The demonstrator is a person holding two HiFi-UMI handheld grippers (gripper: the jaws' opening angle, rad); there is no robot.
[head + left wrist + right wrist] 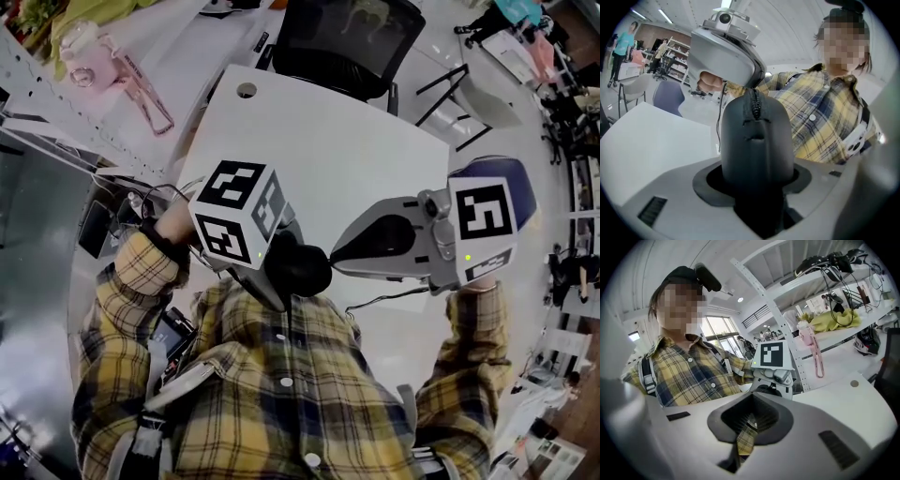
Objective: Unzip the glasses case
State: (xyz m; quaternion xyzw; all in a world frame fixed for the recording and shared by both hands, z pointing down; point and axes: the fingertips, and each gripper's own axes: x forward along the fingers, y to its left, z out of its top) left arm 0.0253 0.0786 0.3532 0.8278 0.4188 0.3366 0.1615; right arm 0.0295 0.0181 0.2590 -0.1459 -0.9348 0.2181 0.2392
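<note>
my left tongs (757, 187) clamp the glasses case (757, 136), upright between their jaws. my right tongs (752, 88) are pinched shut at its far end, probably on the zip pull. the zip looks closed, so all the unzipping remains.

We are standing in what is looking like an open lab or workshop office: we are seeing a white table (328, 141), a black mesh chair (347, 42), a perforated metal rack (798, 366) carrying cables (829, 263), and storage shelves (677, 61) behind.
</note>
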